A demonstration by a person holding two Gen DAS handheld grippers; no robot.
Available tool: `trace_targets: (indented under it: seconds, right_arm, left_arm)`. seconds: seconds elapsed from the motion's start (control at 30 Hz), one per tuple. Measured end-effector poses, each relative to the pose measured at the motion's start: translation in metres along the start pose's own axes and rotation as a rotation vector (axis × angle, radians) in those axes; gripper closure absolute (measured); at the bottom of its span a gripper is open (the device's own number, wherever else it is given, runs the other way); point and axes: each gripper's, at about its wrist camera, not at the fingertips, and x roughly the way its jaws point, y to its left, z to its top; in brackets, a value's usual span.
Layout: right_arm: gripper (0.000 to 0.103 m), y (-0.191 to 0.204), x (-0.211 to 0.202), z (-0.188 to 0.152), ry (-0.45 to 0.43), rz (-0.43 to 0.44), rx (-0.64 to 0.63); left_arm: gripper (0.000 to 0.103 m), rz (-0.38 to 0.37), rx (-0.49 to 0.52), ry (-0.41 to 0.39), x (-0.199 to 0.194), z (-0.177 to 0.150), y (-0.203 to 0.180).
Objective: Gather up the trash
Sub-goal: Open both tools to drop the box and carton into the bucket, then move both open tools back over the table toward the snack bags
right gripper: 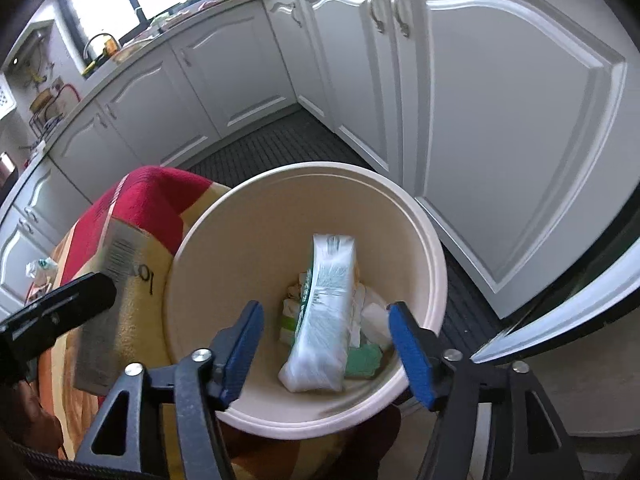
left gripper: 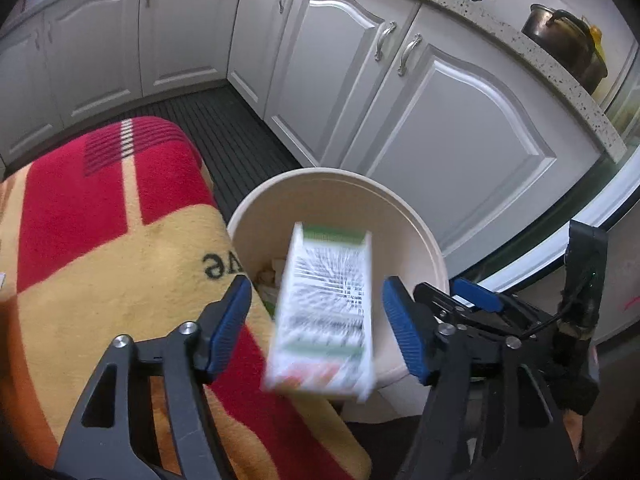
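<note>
only right wrist view shows wrapped packet point(right gripper: 324, 316) inside bin point(right gripper: 434, 256).

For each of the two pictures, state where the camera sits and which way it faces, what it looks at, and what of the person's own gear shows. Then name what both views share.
Left wrist: sits on the left tongs, facing down at a blurred box between the open blue pads, above the bin; the right tongs show too.
Right wrist: sits on the right tongs, facing down into the bin at a plastic packet.
Shared: bin, red and yellow towel, white cabinets.
</note>
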Motion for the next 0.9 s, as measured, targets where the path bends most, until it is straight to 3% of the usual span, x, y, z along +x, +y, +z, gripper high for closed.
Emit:
trace_targets:
  seconds: [0.6,0.9]
  right_arm:
    - [0.037,0.025,-0.013,-0.010,0.003,0.026,-0.043]
    - [0.037,0.060,-0.025,-0.013,-0.015,0.076,-0.087]
  left_arm:
    - [0.034,0.057,-0.040,-0.049,-0.038,-0.009,0.019]
    - [0.034,0.174,-0.047,-0.103,-0.082,-0.024,0.043]
